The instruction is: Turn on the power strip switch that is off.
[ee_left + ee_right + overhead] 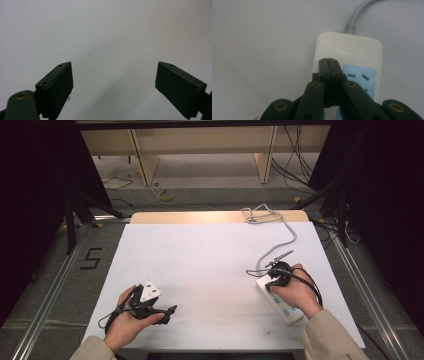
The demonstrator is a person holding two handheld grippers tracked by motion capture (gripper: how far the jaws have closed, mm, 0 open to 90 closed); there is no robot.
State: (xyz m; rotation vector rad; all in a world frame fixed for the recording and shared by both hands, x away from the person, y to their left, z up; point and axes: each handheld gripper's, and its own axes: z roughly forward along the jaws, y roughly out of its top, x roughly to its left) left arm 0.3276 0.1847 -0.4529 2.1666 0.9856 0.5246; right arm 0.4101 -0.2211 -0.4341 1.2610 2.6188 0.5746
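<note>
High view overlooks table; gripper views hover close above it.

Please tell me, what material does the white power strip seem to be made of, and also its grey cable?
The power strip looks like hard plastic, smooth with a slight sheen, with rounded moulded corners and pale blue socket panels. Its cable seems sheathed in flexible rubber or soft plastic: it curves loosely and enters through a ribbed sleeve.
</note>
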